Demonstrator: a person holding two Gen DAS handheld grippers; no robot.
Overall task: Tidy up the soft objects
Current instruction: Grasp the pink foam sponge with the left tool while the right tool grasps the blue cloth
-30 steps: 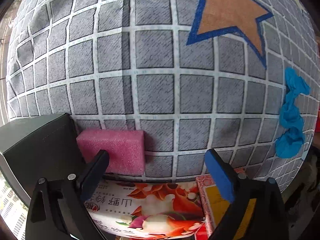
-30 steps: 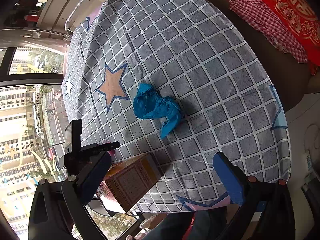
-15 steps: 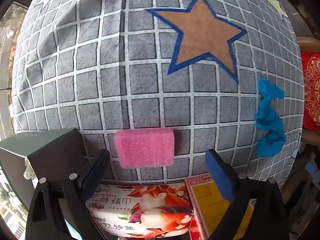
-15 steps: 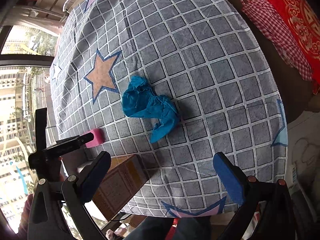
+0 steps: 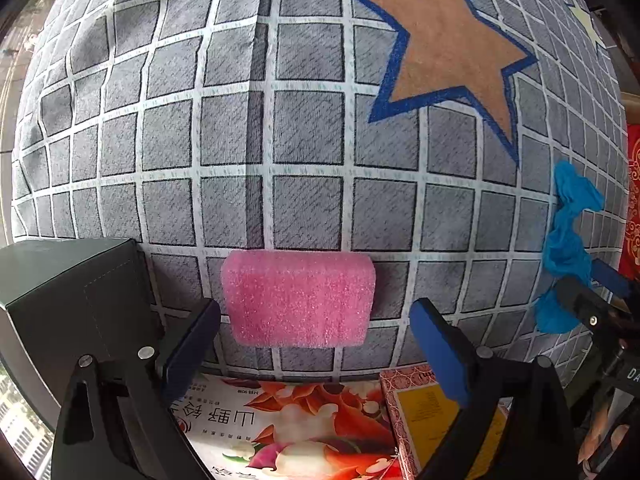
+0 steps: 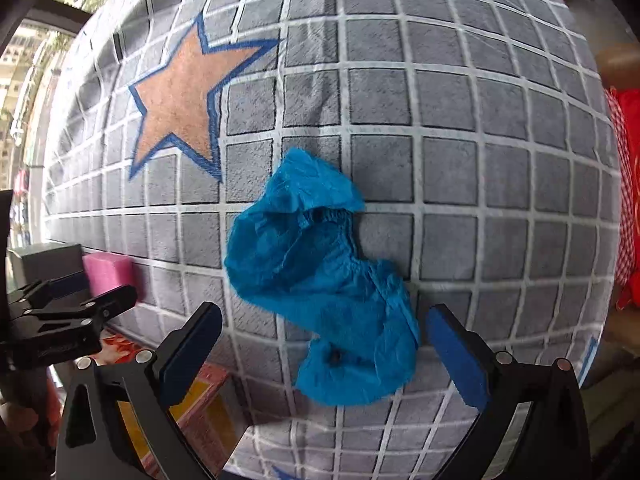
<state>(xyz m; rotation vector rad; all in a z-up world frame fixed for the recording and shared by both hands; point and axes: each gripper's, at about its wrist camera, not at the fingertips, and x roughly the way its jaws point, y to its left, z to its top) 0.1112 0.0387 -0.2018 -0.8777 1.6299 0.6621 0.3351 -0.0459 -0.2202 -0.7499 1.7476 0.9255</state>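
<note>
A pink foam block (image 5: pixel 298 300) lies on the grey checked tablecloth (image 5: pixel 304 136), just ahead of my open left gripper (image 5: pixel 314 344), between the lines of its fingers. A crumpled blue cloth (image 6: pixel 324 292) lies on the tablecloth (image 6: pixel 440 120). My open right gripper (image 6: pixel 324 356) straddles its near end without touching it. The blue cloth also shows at the right edge of the left wrist view (image 5: pixel 568 244), with the right gripper beside it. The pink block shows at the left of the right wrist view (image 6: pixel 107 272), behind the left gripper.
A dark green box (image 5: pixel 76 292) stands left of the pink block. A flower-printed box (image 5: pixel 288 432) and a red and yellow box (image 5: pixel 432 412) lie under the left gripper at the table's near edge. Red cushions (image 6: pixel 628 184) sit at the right.
Both grippers have moved closer to the table. The left one now lines up with the pink block. The right one has dropped down over the blue cloth.
</note>
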